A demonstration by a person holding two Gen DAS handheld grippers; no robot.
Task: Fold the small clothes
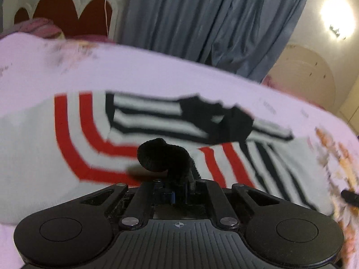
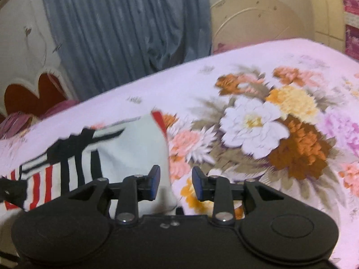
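Observation:
A small white garment (image 1: 40, 148) with red and black stripes lies on the bed. It also shows in the right wrist view (image 2: 130, 143), at the left. My left gripper (image 1: 177, 181) is shut on a black cuff or edge (image 1: 161, 157) of the garment, which bunches up above the fingers. A black-and-white striped sleeve (image 1: 161, 116) lies folded across the garment. My right gripper (image 2: 176, 183) is open and empty, just above the garment's right edge and the sheet.
The bed has a pale pink sheet with a large flower print (image 2: 269, 125). A blue-grey curtain (image 1: 213, 18) hangs behind the bed. A white headboard with red heart panels (image 1: 65, 6) and a purple pillow (image 1: 40, 25) are at the left.

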